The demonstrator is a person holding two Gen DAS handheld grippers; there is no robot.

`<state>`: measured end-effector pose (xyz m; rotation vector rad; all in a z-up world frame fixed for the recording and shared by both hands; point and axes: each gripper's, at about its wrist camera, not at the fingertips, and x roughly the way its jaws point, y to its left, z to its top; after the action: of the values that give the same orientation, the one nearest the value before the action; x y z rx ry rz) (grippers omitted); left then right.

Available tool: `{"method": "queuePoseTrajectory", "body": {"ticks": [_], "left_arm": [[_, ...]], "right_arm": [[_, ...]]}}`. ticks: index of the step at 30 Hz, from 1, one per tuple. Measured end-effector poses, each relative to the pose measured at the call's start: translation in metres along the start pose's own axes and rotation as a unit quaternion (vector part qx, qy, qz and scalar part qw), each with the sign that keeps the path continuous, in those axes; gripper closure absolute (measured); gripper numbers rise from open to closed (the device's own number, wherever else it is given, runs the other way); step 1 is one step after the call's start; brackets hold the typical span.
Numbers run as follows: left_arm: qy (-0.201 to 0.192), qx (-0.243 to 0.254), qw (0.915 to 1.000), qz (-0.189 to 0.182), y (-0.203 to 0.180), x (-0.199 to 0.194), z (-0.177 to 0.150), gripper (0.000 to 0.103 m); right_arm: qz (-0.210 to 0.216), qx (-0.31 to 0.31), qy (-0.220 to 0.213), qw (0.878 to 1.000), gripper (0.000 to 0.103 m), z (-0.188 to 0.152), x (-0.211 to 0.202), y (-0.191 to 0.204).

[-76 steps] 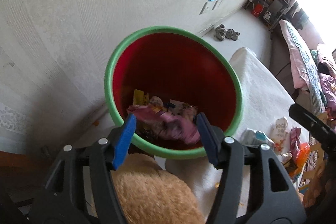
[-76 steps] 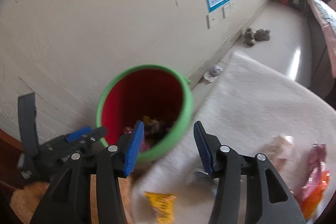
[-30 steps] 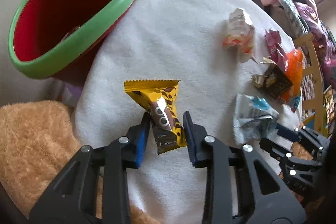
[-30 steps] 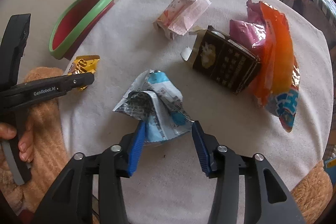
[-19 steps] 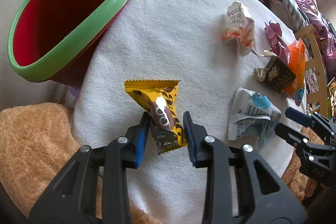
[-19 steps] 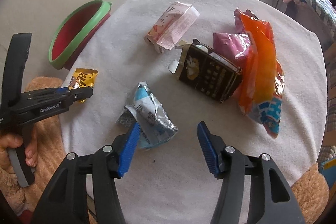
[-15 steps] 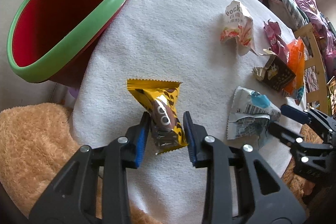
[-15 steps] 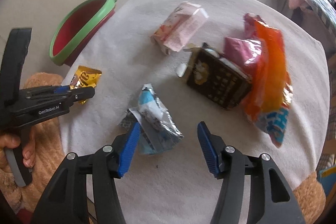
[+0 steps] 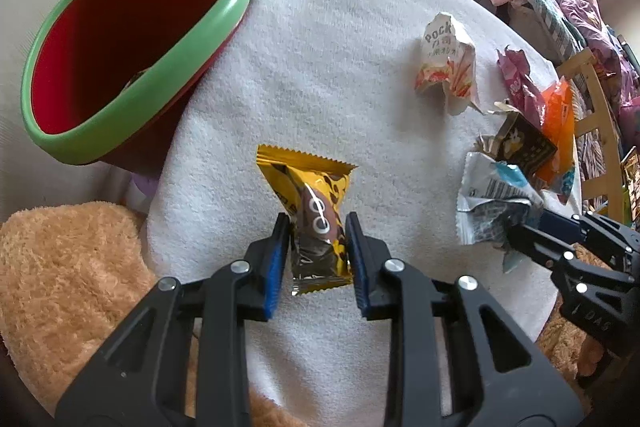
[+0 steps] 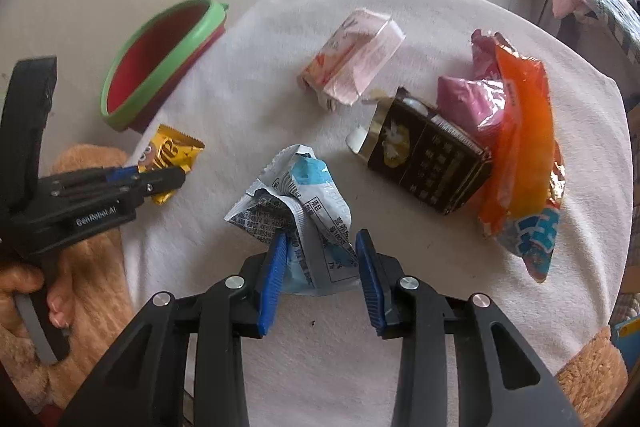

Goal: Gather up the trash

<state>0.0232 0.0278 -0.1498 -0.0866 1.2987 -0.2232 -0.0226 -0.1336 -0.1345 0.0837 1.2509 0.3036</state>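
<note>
1. The left gripper [image 9: 316, 247] is pointing steeply down at a yellow candy wrapper [image 9: 316, 211]. Its jaws are closing, and its blue pads are already pressing on the wrapper's near end, clamping it from both sides.
2. The right gripper [image 10: 322, 267] is also closing its jaws, which stood much wider half a second ago. A crumpled silver-and-blue wrapper [image 10: 304, 211] is sitting between its pads; the left pad is touching the foil, while the right pad looks to be just meeting it.
3. Both grips are probably forming at once, so two pieces of trash may soon be ready to lift toward the bin.
4. The red bin with a green rim [image 9: 132, 51] is standing ahead and to the left of the left gripper, off the edge of the table, its mouth turned toward the camera.
5. Ahead and to the right of the right gripper, more trash is waiting: a pink-and-white snack box [image 10: 352, 63], a black carton [image 10: 428, 163], a pink wrapper [image 10: 468, 103] and an orange bag [image 10: 520, 147].
6. Everything is lying on a round table under a white towel-like cloth [image 10: 260, 79]. Tan fuzzy fabric [image 9: 68, 287] is showing at the near edge.
7. Behind, a pale wall with outlets, a chart, a bare floor and bedding are filling the room.
</note>
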Motion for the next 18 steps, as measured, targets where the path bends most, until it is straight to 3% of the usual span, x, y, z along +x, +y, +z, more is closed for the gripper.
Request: {"method": "queuePoseTrajectory", "body": {"ticks": [18], "left_arm": [[-0.075, 0.015, 0.997, 0.013, -0.004, -0.05, 0.012, 0.076]], "right_arm": [[0.007, 0.001, -0.042, 0.999, 0.068, 0.016, -0.032, 0.016]]}}
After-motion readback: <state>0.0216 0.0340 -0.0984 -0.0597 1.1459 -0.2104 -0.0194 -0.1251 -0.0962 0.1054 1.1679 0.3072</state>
